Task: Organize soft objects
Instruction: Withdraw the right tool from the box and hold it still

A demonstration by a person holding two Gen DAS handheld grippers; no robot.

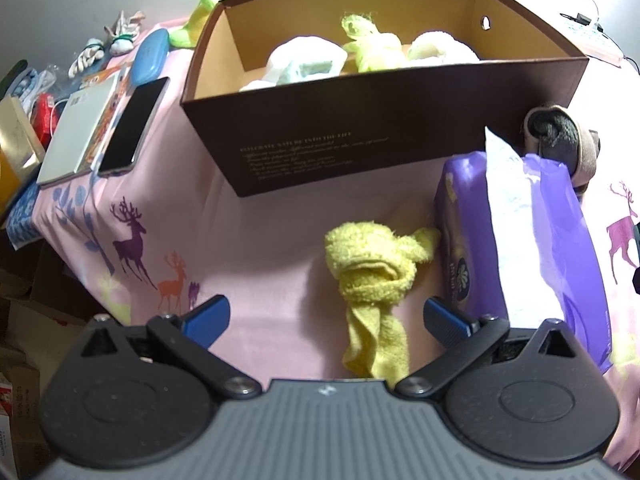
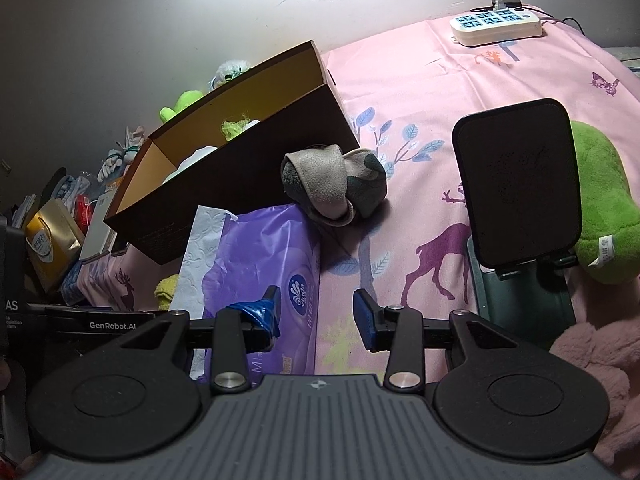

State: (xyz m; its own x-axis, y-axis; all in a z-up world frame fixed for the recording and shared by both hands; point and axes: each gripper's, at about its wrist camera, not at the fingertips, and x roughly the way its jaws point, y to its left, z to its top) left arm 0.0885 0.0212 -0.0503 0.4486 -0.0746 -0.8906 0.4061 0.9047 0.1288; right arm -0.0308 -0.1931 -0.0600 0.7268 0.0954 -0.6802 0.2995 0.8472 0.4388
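We see the left gripper [image 1: 326,316] with jaws spread wide, nothing clamped; the knotted yellow towel [image 1: 370,276] lies on the pink cloth [image 1: 256,232] between the fingertips, not pinched. Landmark is the brown box [image 1: 360,128]: the towel sits just in front of its near wall, the purple tissue pack [image 1: 532,240] in front of its right corner, just beside the towel, and the grey sock bundle [image 1: 560,136] lies against that right corner, behind the pack. Inside the box we see white, yellow-green and cream soft items [image 1: 360,56]. Left of the box lie a phone [image 1: 136,124] and a white book [image 1: 80,128]. The right gripper [image 2: 316,316] has jaws partly apart, empty, over the cloth beside the tissue pack's edge. Well right of the box stand a black stand-mounted device [image 2: 520,184] and a green plush [image 2: 604,208]; a power strip [image 2: 496,26] lies beyond.
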